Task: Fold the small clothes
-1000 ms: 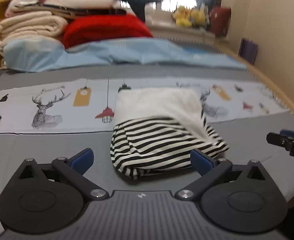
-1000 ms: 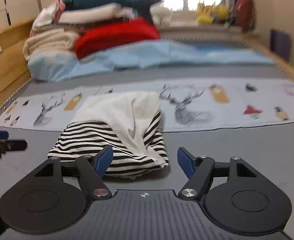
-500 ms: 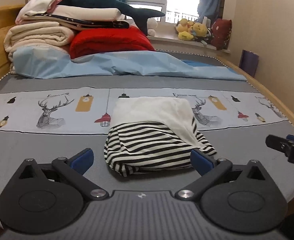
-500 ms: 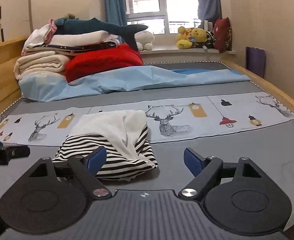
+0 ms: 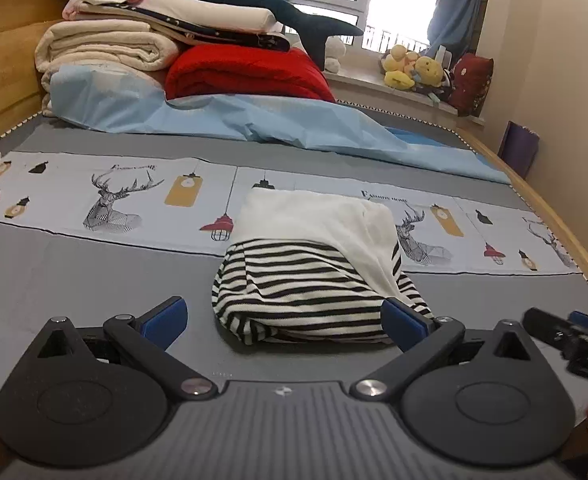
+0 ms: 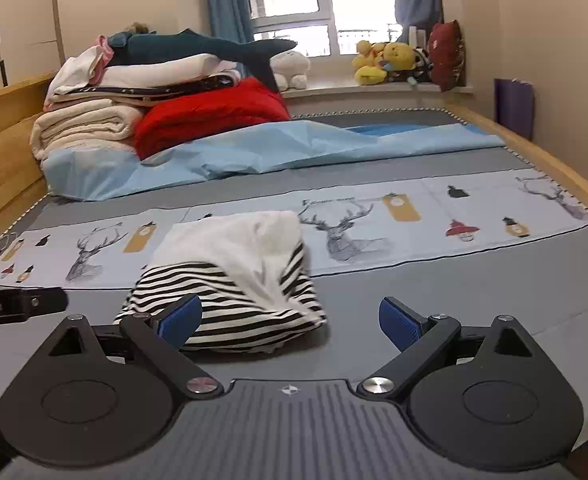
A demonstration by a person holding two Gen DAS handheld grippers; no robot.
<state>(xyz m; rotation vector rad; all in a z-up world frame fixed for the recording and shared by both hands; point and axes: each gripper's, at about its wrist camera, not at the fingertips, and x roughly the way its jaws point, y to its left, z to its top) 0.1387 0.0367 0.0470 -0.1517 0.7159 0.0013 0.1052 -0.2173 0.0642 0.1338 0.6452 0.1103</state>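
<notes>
A small folded garment, black-and-white striped with a white part folded over it, lies on the grey bed cover. It also shows in the right wrist view. My left gripper is open and empty, just short of the garment's near edge. My right gripper is open and empty, near the garment's right near corner. Each gripper's tip shows at the edge of the other's view.
A pile of folded blankets and a red quilt with a plush shark sits at the head of the bed, over a light blue sheet. A printed deer cloth strip crosses the bed. Wooden bed rails run along both sides.
Both grippers have drawn back and risen a little from the garment. The garment lies still, folded as before.
</notes>
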